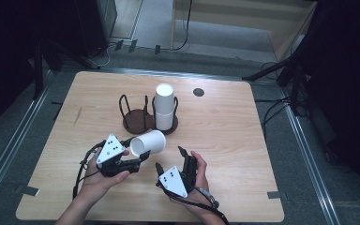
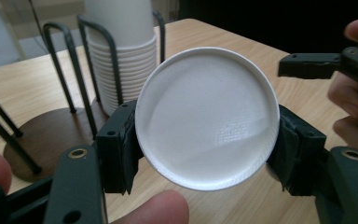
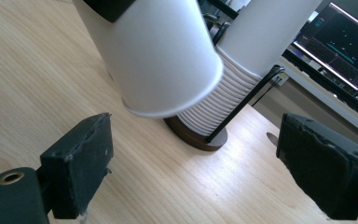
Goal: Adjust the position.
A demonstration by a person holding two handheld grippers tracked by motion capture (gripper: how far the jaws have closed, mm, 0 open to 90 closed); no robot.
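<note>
A white paper cup [image 1: 148, 142] lies on its side just above the table, with my left gripper [image 1: 137, 150] shut on its bottom end. In the left gripper view the cup's round base [image 2: 207, 116] faces the camera, and both black pads press on its sides. My right gripper [image 1: 170, 157] stands open just right of it, low over the table. In the right gripper view the cup [image 3: 163, 56] hangs ahead of and above the open right gripper [image 3: 191, 172], with nothing between the jaws. A tall stack of white cups [image 1: 164, 110] stands in a wire holder.
An empty wire holder [image 1: 135, 119] on a dark round base stands left of the full one. A small dark disc [image 1: 198, 92] sits in the tabletop at the back. A lit monitor [image 3: 349, 42] stands beyond the table. Cables and stand legs lie on the floor around it.
</note>
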